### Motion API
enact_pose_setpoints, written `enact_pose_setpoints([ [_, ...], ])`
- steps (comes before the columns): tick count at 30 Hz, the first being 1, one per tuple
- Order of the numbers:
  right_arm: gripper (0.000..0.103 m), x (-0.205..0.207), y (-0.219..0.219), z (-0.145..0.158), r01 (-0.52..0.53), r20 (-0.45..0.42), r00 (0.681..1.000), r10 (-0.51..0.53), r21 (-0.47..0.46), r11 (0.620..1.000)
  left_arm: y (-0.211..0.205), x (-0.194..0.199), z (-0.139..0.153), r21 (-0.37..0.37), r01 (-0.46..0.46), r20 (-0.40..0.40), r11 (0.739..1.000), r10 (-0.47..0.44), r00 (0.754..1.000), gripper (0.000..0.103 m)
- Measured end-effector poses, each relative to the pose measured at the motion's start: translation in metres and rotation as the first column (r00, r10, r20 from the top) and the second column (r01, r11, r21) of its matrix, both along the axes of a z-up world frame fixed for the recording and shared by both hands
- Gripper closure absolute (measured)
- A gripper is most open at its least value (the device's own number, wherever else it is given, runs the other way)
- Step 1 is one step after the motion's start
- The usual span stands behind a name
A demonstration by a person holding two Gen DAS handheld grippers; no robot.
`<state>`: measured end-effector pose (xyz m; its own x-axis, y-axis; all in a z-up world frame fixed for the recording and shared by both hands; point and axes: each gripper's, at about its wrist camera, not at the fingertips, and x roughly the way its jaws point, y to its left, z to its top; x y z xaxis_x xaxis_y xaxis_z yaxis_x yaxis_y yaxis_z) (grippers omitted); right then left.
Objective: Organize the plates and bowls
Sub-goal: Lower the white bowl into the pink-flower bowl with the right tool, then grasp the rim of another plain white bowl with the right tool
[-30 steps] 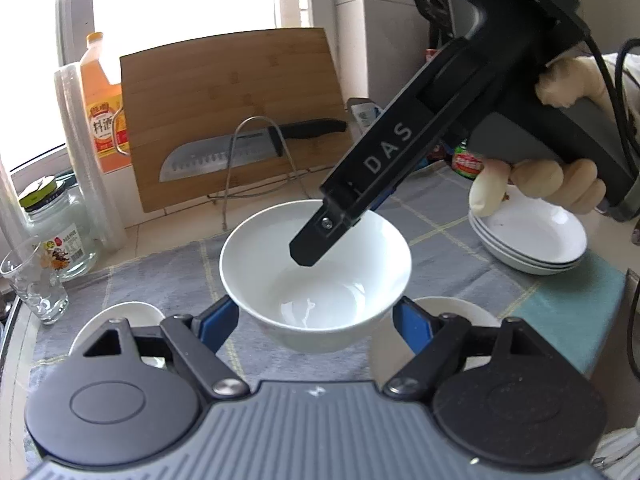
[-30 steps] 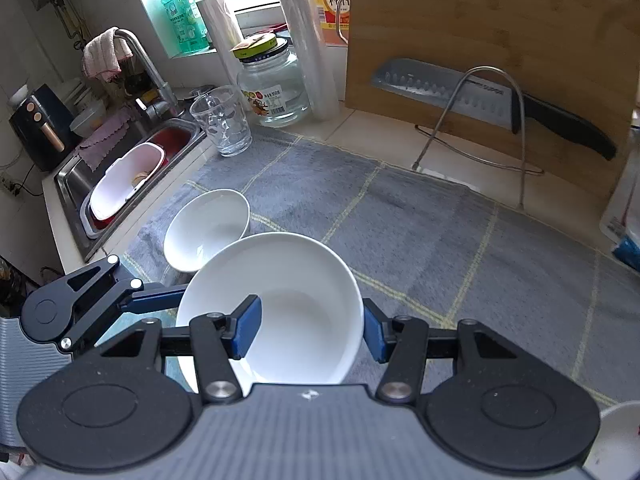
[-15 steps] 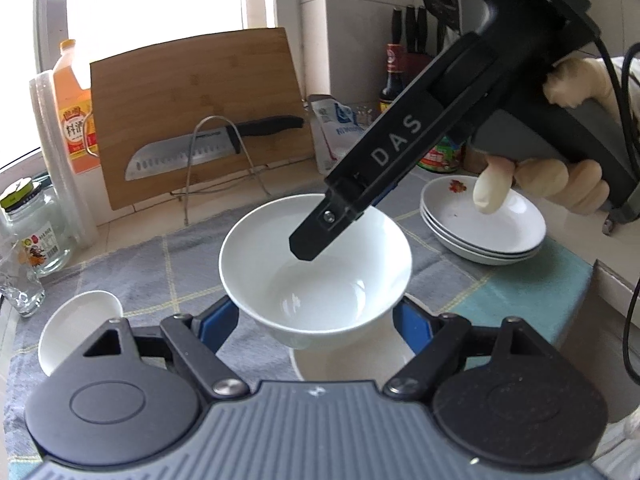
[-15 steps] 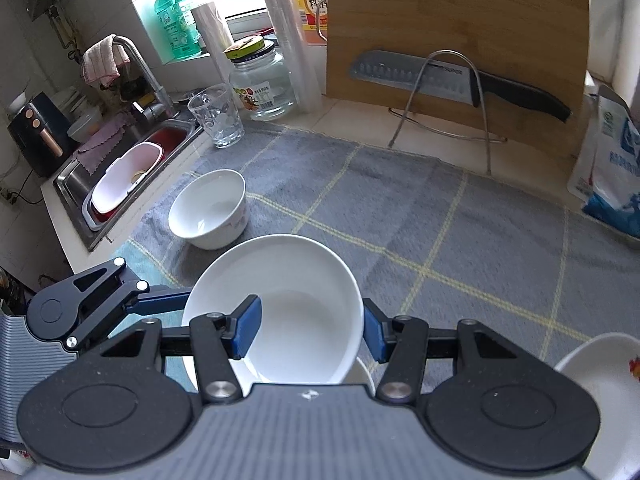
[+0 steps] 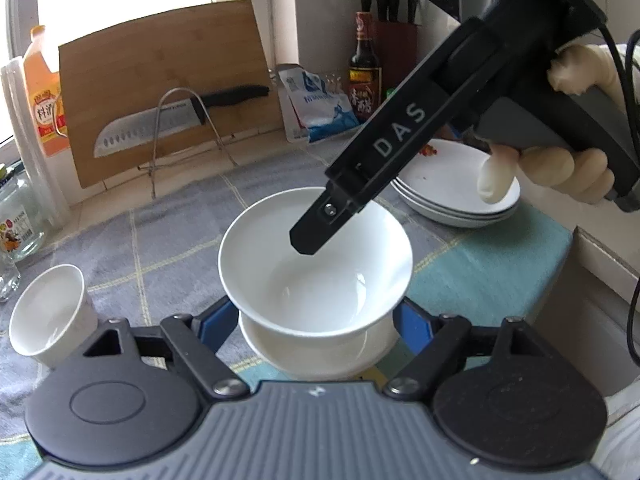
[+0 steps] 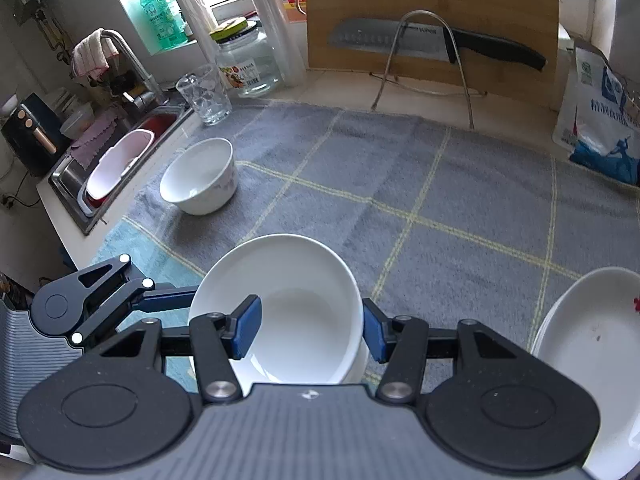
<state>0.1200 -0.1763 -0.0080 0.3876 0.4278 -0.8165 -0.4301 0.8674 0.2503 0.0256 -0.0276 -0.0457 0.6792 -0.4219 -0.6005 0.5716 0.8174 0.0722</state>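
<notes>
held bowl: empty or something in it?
Empty. The held bowl shows only bare white glaze inside in both wrist views; just the right gripper's finger dips over its rim.

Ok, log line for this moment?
bowl: held by both grippers | left gripper: around body | right gripper: on rim | beneath: second bowl

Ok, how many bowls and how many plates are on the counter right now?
Bowls: 3 (held bowl, bowl under it, loose bowl at left)
Plates: 3, stacked, judging by the rims
Total: 6
</notes>
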Motion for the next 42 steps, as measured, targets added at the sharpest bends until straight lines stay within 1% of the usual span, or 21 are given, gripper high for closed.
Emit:
enact_pose_setpoints([
  [6,0.044,-0.001,-0.004,-0.008,0.016,-0.009,1.000,-0.016,-0.005,1.000,-0.002,-0.001,-0.005,0.011,0.007,-0.023,1.000,-0.007,1.000,0.019],
  [7,0.044,-0.001,-0.004,-0.008,0.012,-0.014,1.000,-0.012,0.007,1.000,-0.002,-0.001,-0.006,0.010,0.008,-0.023,1.000,-0.008,1.000,0.020],
  [9,0.044,-0.001,-0.004,-0.008,-0.017,-0.046,0.999,0.021,0.085,0.996,-0.002,-0.001,-0.004,0.002,0.017,-0.016,1.000,-0.017,1.000,0.020],
  [10,0.044,-0.002,-0.001,-0.008,-0.025,-0.046,0.999,0.029,0.086,0.996,-0.003,-0.001,-0.004,0.001,0.024,-0.016,1.000,-0.024,1.000,0.020],
  [12,0.044,-0.005,0.006,-0.007,-0.026,0.006,1.000,0.026,0.011,1.000,-0.005,-0.003,-0.004,0.008,0.025,-0.008,1.000,-0.025,1.000,0.019],
  [13,0.044,-0.006,0.006,-0.007,-0.028,0.013,1.000,0.028,0.004,1.000,-0.005,-0.003,-0.005,0.009,0.024,-0.010,1.000,-0.024,1.000,0.019],
  [16,0.044,-0.005,-0.001,-0.013,-0.016,-0.030,0.999,0.017,0.042,0.999,0.002,-0.004,-0.007,0.005,0.013,-0.022,1.000,-0.013,1.000,0.018],
  [18,0.044,-0.007,-0.001,-0.016,-0.014,-0.032,0.999,0.015,0.037,0.999,0.005,-0.007,-0.006,0.016,0.011,-0.011,1.000,-0.011,1.000,0.018],
  [21,0.043,-0.011,0.007,-0.018,-0.031,-0.033,0.999,0.033,0.049,0.998,0.011,-0.006,-0.007,0.009,0.004,-0.021,1.000,-0.004,1.000,0.017],
  [26,0.042,-0.018,0.027,-0.022,-0.079,-0.016,0.997,0.080,0.020,0.997,0.021,-0.004,-0.010,0.002,-0.022,-0.038,1.000,0.023,0.999,0.016],
  [29,0.042,-0.020,0.034,-0.024,-0.085,-0.002,0.996,0.085,-0.017,0.996,0.024,-0.006,-0.011,-0.002,-0.037,-0.040,0.999,0.037,0.999,0.015],
  [31,0.042,-0.020,0.036,-0.026,-0.085,-0.006,0.996,0.085,-0.027,0.996,0.027,-0.007,-0.013,-0.006,-0.047,-0.044,0.999,0.047,0.998,0.015],
  [34,0.041,-0.019,0.037,-0.021,-0.093,0.006,0.996,0.094,-0.050,0.994,0.034,-0.007,-0.016,-0.010,-0.055,-0.055,0.998,0.055,0.997,0.015],
  [37,0.034,-0.016,0.036,-0.009,-0.082,0.044,0.995,0.085,-0.060,0.995,0.046,-0.010,-0.017,-0.020,-0.055,-0.058,0.998,0.054,0.997,0.014],
  [38,0.030,-0.014,0.035,-0.002,-0.078,0.067,0.994,0.082,-0.061,0.995,0.051,-0.012,-0.017,-0.026,-0.055,-0.058,0.998,0.054,0.997,0.012],
  [39,0.028,-0.013,0.036,0.003,-0.078,0.085,0.993,0.083,-0.062,0.995,0.057,-0.013,-0.017,-0.030,-0.058,-0.056,0.998,0.056,0.997,0.010],
  [41,0.027,-0.009,0.041,0.013,-0.083,0.115,0.989,0.090,-0.062,0.995,0.068,-0.014,-0.017,-0.028,-0.068,-0.042,0.997,0.067,0.997,0.009],
  [42,0.022,-0.006,0.045,0.018,-0.086,0.134,0.987,0.094,-0.061,0.994,0.074,-0.014,-0.017,-0.025,-0.082,-0.031,0.996,0.081,0.996,0.007],
])
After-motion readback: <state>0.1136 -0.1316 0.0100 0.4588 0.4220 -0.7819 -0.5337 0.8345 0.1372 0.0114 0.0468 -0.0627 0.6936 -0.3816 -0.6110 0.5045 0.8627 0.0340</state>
